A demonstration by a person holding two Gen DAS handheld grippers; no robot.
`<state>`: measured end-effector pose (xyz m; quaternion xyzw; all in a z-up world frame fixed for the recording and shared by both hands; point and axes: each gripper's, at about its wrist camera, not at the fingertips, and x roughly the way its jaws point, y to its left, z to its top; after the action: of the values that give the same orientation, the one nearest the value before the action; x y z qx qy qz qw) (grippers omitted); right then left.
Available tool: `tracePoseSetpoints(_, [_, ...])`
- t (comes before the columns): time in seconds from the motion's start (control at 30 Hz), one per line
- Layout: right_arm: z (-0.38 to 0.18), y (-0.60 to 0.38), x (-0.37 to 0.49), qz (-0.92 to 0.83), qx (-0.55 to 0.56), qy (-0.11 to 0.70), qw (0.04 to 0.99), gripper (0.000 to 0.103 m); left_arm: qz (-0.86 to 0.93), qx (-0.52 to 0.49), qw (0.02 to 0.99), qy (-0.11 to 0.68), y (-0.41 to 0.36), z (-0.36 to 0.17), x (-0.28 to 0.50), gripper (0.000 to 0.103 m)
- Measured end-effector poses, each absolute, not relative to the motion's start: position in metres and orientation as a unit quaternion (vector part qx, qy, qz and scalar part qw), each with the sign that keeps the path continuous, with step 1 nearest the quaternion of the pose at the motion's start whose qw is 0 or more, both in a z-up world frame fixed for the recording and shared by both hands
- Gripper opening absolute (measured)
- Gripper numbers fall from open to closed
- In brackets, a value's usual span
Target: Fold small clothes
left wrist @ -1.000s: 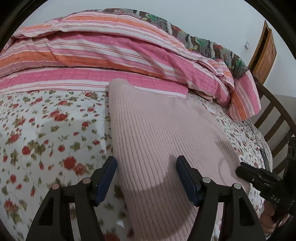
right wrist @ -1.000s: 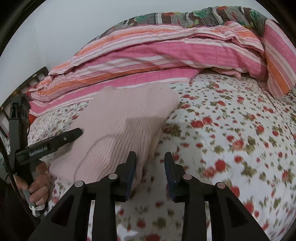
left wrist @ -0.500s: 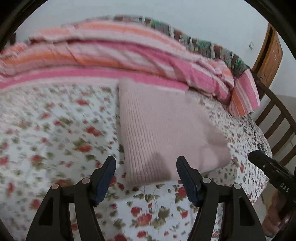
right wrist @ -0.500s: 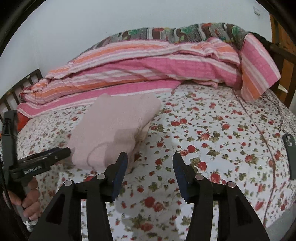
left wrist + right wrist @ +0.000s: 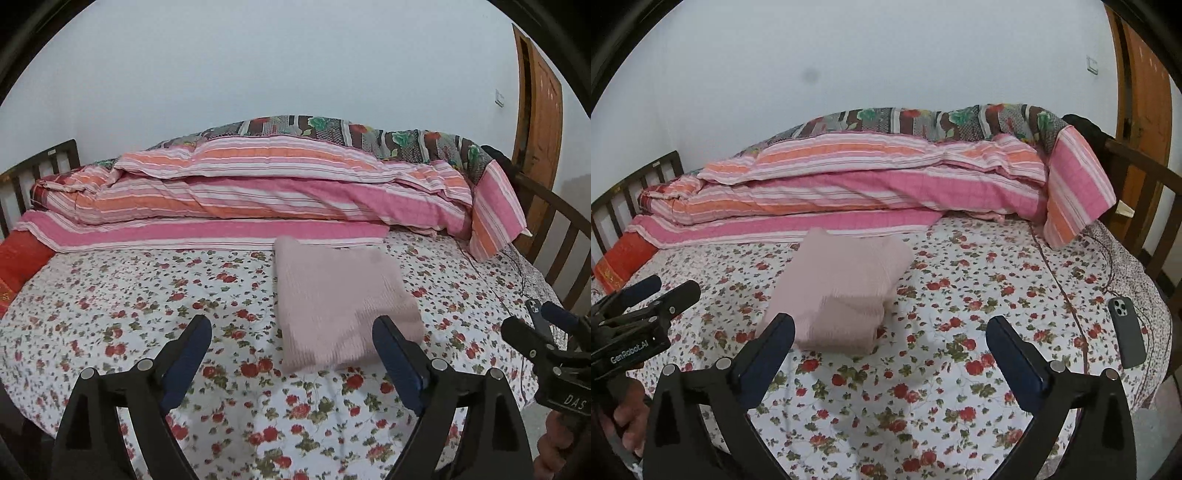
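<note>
Both claws, left claw [image 5: 291,343] and right claw [image 5: 890,341], have just been opening and now gape wide with nothing between them. The pink knit sweater [image 5: 842,291] lies folded on the floral bedsheet [image 5: 960,332], near the striped quilt [image 5: 849,184]. Looks basically done, unless more clothes turn up out of view.

folded sweater [image 5: 340,302] on bed [image 5: 110,302], before quilt [image 5: 258,199].

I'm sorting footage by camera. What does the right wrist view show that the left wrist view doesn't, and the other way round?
Only the right wrist view shows the whole grey phone lying flat on the bedsheet, and the left gripper. Only the left wrist view shows the right gripper. Both show the folded pink knit garment and the striped quilt.
</note>
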<state>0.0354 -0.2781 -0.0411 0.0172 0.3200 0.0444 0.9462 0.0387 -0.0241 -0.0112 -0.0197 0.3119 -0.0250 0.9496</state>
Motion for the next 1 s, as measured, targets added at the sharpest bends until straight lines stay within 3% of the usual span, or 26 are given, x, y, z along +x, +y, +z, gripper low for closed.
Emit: tracePoseSetpoints(1.0, [-0.034, -0.275, 0.016, 0.042, 0.009, 0.326, 0.944, 0.102, -0.016, -0.021, 0.949, 0.313, -0.032, 0.003, 0.013, 0.088])
